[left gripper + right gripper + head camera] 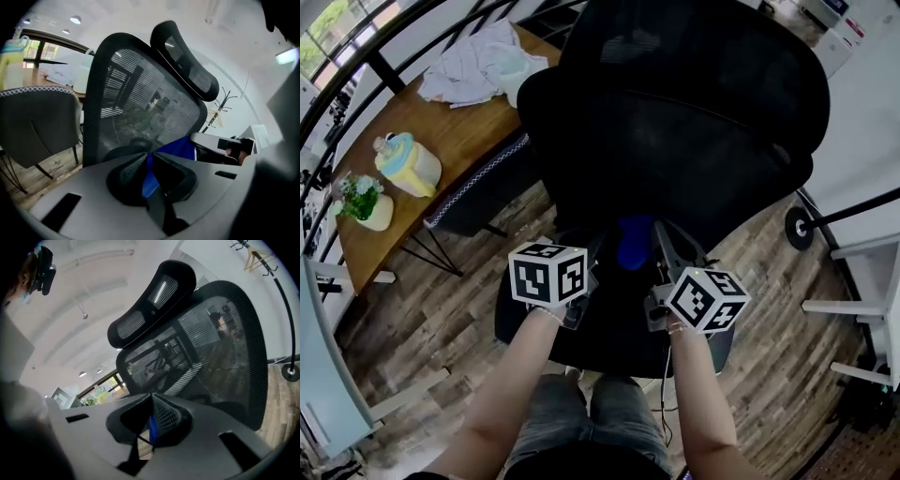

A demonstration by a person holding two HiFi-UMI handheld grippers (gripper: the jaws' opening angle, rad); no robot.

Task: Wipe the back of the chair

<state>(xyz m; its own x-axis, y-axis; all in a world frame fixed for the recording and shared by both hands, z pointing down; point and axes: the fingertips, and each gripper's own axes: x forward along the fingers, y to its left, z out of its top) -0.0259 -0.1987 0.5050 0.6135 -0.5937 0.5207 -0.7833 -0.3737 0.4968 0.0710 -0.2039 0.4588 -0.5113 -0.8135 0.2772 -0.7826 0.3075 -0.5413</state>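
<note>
Wiping is barely under way, as I judge it. Both grippers are hovering near the lower part of the black mesh backrest point(140, 98). The left gripper point(149, 161) is clenching 1 end of a blue cloth point(176, 149), and the right gripper point(151, 417) is pinching the other end. Whether the cloth is touching the backrest I cannot tell. Nearly the whole backrest, and the headrest point(150, 301) above it, is awaiting wiping.

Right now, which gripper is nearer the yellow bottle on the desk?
Left. The bottle stands off to the left gripper's outer side. The right gripper is farther across, past the cloth that both clamp.
</note>
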